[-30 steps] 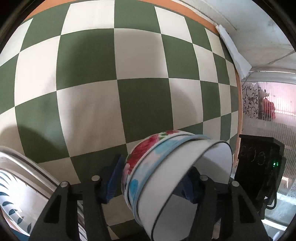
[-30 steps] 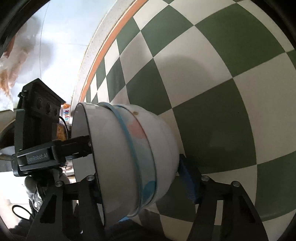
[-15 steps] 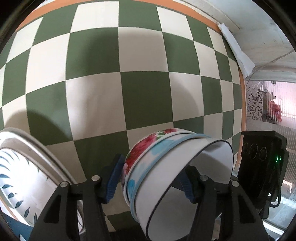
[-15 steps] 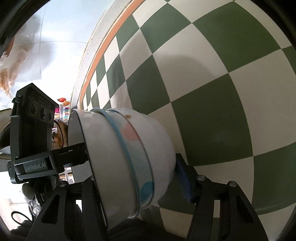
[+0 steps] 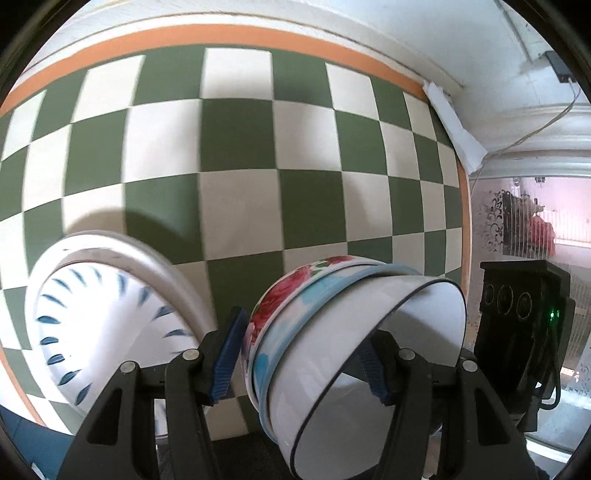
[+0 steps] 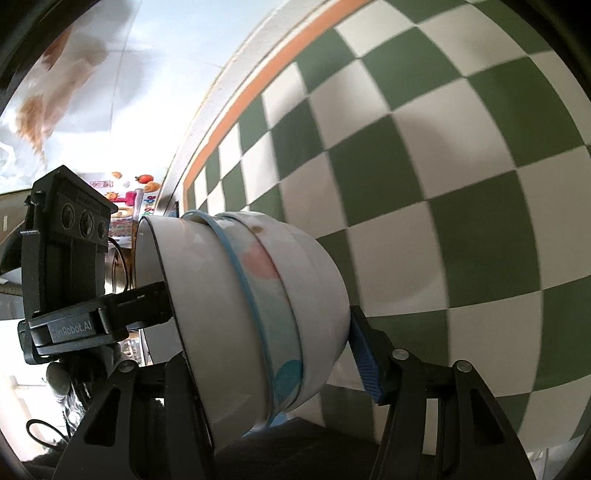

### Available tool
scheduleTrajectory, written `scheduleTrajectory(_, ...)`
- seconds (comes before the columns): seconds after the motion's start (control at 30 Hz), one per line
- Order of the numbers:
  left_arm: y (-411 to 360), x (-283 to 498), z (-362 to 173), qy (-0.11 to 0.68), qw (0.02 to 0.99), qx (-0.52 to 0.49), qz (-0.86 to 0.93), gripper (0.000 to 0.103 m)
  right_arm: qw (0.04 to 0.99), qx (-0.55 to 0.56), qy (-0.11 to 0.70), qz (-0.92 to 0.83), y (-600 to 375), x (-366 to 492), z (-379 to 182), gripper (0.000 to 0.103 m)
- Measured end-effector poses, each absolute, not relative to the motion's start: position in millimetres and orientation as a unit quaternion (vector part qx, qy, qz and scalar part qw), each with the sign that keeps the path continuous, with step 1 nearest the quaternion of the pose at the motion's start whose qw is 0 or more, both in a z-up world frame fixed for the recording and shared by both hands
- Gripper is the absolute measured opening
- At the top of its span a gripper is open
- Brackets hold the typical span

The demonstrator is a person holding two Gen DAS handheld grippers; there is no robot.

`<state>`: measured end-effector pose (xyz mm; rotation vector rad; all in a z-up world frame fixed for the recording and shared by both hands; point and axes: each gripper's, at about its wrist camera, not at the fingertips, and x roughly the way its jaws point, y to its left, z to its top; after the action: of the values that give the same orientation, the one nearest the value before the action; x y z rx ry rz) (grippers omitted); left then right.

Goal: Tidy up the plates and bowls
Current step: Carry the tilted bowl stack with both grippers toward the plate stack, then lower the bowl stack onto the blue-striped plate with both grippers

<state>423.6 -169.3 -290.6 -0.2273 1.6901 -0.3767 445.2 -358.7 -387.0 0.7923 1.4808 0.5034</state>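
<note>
A stack of bowls (image 5: 354,354) is being held on its side above the checkered surface (image 5: 236,140), clamped half-open between the left gripper (image 5: 303,354) jaws and the right gripper (image 6: 266,343) jaws. A plate (image 5: 107,325) is lying just left of the left jaws; open checkered room is being left ahead, up to the orange edge (image 5: 236,35).

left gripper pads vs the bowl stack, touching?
Touching. In the left wrist view the blue pads of the left gripper press both sides of the nested bowl stack, one outside the floral bowl, one inside the innermost.
</note>
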Motion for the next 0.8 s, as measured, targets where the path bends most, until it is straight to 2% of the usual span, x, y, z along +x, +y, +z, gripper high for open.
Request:
scheduleTrajectory(0.37,-98.7,414.5,-267.2,0.725,0.663,-0.109,-0.153,0.056,0.642,0.326,0.647,0.249,-282.8,450.9,-367.6,0.059)
scheduleTrajectory(0.8,-28.0,405.8,-280.8,0.722,0.666,-0.127,-0.137,0.056,0.630,0.290,0.668,0.269,-219.3,450.4,-382.1,0.059)
